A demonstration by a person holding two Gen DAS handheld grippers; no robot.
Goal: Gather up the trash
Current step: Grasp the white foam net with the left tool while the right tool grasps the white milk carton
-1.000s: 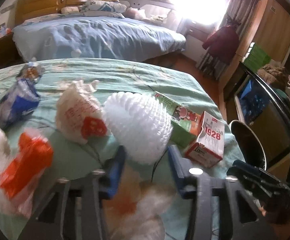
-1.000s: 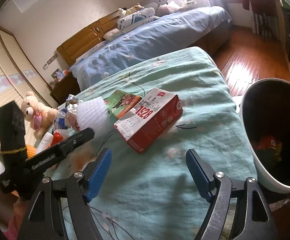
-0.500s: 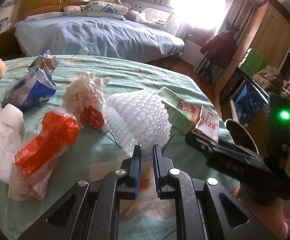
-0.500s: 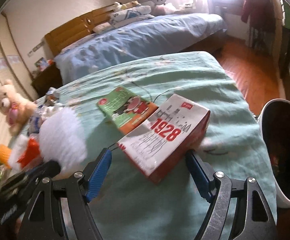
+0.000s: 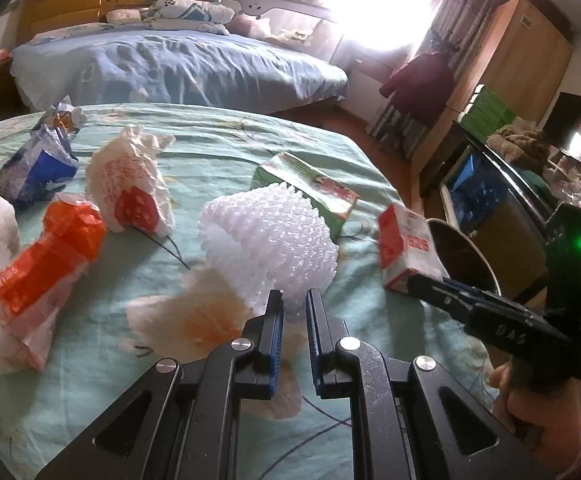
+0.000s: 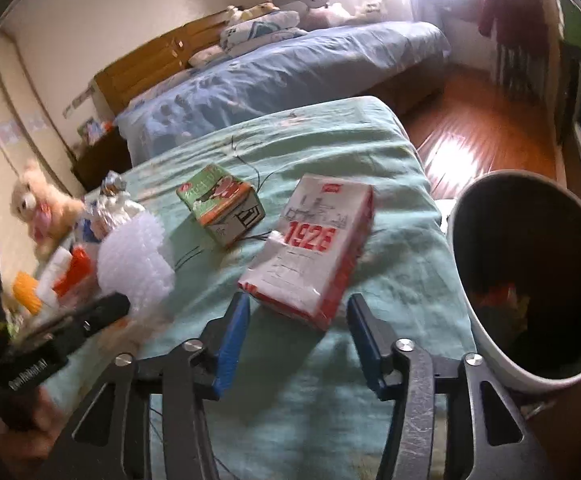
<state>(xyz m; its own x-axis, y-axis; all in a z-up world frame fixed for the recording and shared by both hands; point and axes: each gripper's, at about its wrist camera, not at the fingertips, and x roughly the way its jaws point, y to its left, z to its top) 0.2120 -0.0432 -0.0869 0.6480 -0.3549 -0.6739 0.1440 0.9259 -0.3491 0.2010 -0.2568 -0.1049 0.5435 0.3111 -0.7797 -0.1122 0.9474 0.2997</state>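
Now pinching lower edge of white foam net (image 5: 268, 236) at frame centre: left gripper (image 5: 293, 312), wider apart a second ago. Closing around near end of red-and-white carton (image 6: 310, 248), not yet pressing: right gripper (image 6: 296, 322). Lying on green bed cover (image 5: 218, 152): two cartons, one foam net, about four crumpled bags at left. Angling downward, both hands. Standing at right edge: one trash bin (image 6: 490, 340).
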